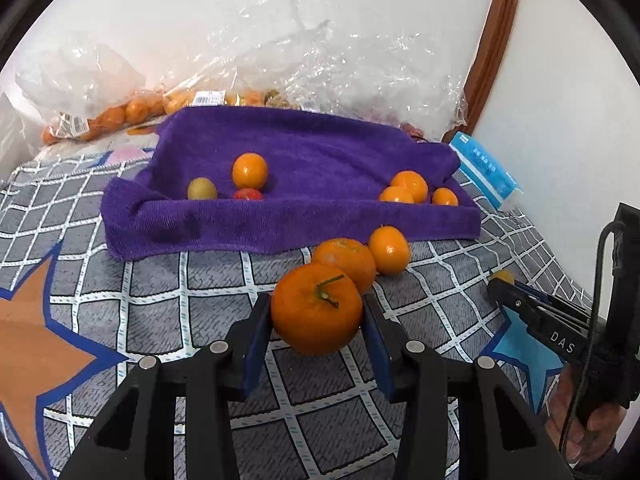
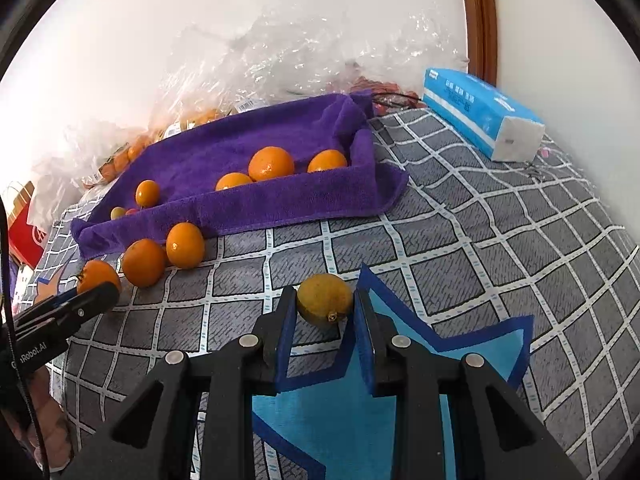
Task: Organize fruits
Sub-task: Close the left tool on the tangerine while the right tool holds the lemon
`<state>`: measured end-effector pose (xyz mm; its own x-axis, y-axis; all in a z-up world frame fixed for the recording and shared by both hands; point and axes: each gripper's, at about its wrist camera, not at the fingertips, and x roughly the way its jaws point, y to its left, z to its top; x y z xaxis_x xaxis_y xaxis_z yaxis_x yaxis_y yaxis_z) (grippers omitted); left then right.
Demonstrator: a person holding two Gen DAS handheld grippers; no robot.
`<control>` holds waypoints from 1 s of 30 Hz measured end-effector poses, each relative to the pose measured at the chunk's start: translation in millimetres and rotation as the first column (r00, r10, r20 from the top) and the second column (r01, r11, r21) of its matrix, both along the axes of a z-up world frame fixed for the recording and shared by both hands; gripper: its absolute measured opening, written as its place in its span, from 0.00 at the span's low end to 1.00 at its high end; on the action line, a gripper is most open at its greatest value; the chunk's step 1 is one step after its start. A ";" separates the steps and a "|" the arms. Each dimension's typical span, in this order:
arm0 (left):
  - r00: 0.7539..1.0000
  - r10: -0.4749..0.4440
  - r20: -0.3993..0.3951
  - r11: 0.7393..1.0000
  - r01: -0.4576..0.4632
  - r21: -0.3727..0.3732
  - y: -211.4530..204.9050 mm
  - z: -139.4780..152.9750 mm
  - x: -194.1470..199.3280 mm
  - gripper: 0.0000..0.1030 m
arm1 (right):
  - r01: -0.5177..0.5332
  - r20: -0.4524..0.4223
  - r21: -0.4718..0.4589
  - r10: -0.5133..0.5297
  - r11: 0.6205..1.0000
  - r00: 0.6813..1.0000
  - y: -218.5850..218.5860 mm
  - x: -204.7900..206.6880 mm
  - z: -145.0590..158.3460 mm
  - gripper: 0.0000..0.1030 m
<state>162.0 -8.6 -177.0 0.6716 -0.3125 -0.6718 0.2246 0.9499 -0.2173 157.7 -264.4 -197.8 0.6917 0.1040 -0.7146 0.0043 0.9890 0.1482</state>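
Observation:
My left gripper [image 1: 317,312] is shut on a large orange with a green stem [image 1: 316,308], just above the checked cloth. Two more oranges [image 1: 346,262] [image 1: 389,250] lie behind it, in front of the purple towel tray [image 1: 280,228]. The tray holds several oranges [image 1: 249,170] [image 1: 409,185], a yellow-green fruit [image 1: 202,189] and a small red one [image 1: 248,194]. My right gripper [image 2: 325,304] is shut on a small yellow-green fruit [image 2: 325,298] on the cloth. The tray [image 2: 280,204] and the loose oranges [image 2: 185,245] [image 2: 143,262] also show in the right wrist view.
Clear plastic bags with oranges [image 1: 132,112] lie behind the tray against the wall. A blue tissue pack [image 2: 480,114] lies on the right of the checked cloth [image 2: 480,240]. A red bag [image 2: 24,224] stands at far left. A brown frame [image 1: 492,40] runs up the wall.

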 end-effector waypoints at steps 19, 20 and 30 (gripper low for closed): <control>0.998 0.019 0.064 0.999 -0.021 0.027 -0.6 11.0 -9.7 0.41 | 0.042 -0.003 -0.070 -0.042 0.997 0.999 4.4 -0.2 1.1 0.27; 0.998 0.022 0.067 0.999 -0.024 0.029 -0.3 11.5 -10.1 0.41 | 0.045 -0.006 -0.071 -0.045 0.996 0.999 4.3 -0.1 1.0 0.27; 0.996 0.058 0.066 0.998 -0.059 0.008 7.9 13.1 -8.8 0.41 | 0.040 -0.013 -0.068 -0.041 0.997 0.999 10.0 -3.1 2.4 0.27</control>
